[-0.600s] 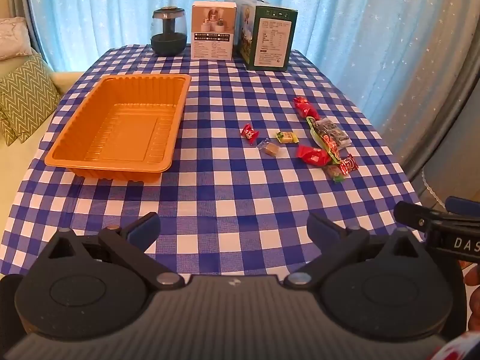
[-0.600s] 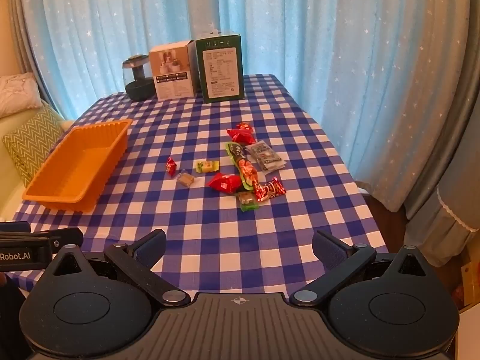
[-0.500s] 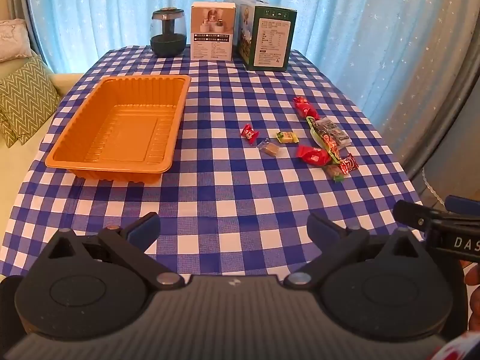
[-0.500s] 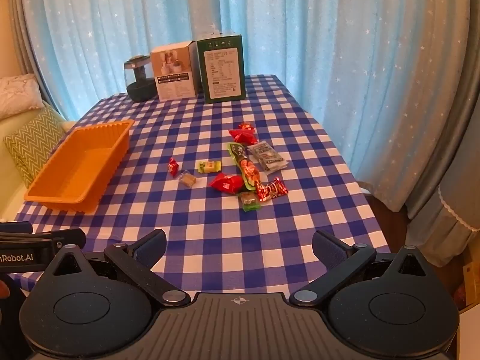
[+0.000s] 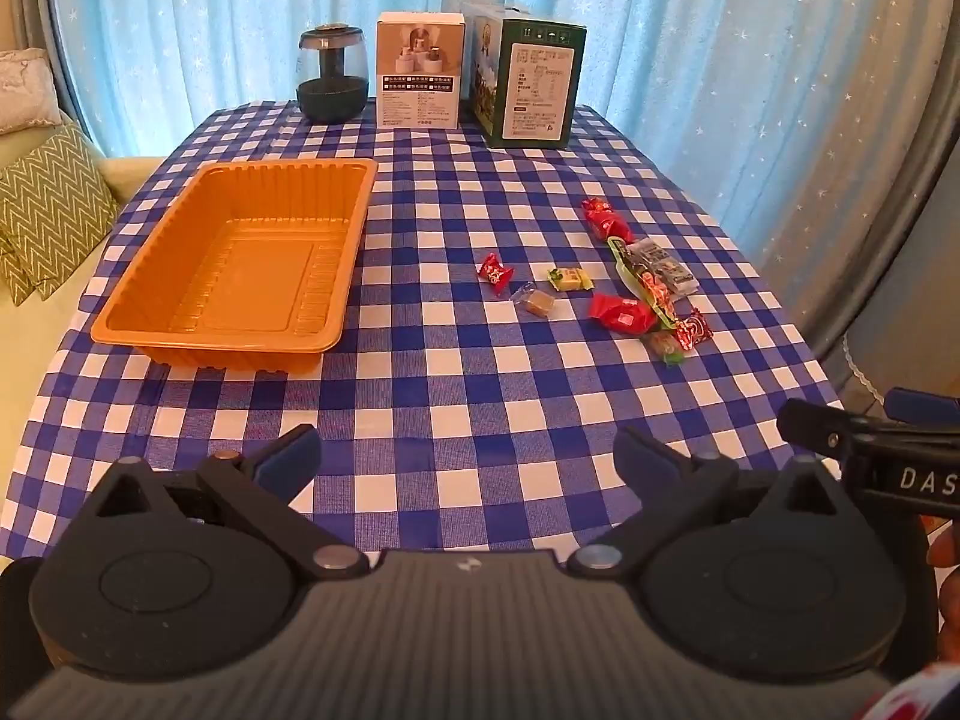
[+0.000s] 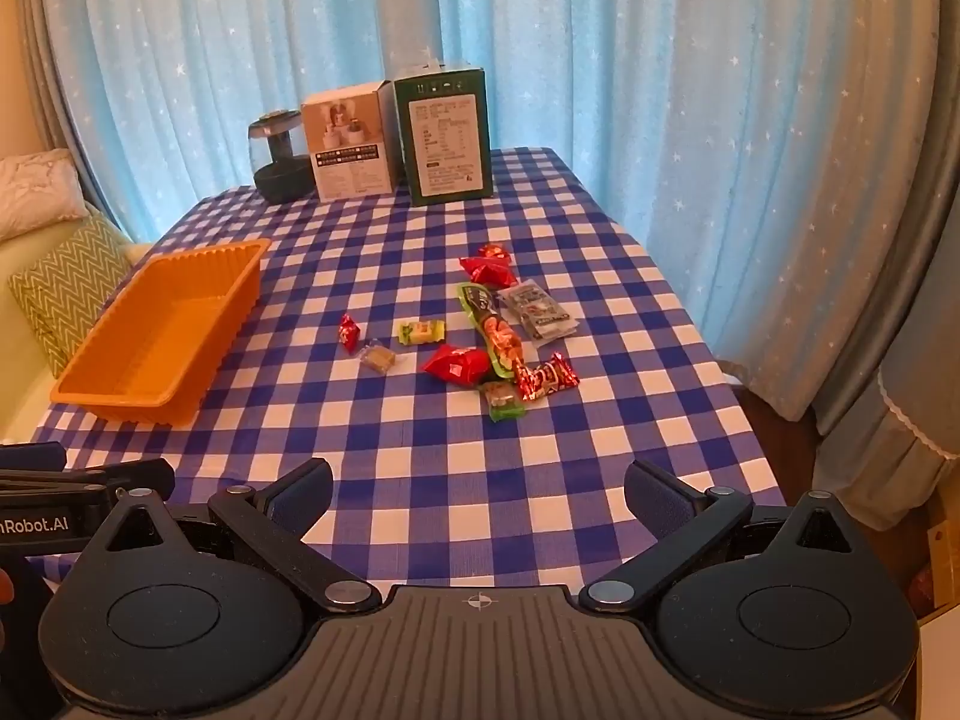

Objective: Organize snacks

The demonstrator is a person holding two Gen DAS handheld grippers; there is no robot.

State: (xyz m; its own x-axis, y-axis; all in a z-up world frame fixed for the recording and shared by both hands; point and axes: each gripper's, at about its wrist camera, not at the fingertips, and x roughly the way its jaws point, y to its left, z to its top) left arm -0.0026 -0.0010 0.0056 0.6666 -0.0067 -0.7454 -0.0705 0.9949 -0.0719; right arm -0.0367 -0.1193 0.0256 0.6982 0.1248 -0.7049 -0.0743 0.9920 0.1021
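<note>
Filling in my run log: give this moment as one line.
left gripper: open, empty | right gripper: open, empty | snacks: loose on tablecloth | orange tray: no snacks inside

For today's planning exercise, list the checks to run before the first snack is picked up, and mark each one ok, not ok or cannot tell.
1. Left gripper open with nothing between its fingers: ok.
2. Right gripper open with nothing between its fingers: ok.
3. Orange tray has room: ok, nothing in it.
4. Snacks all in view on the tablecloth: ok.
5. Snacks lying apart: not ok, several on the right overlap.
6. Small red candy stands free for a first grasp: ok.
</note>
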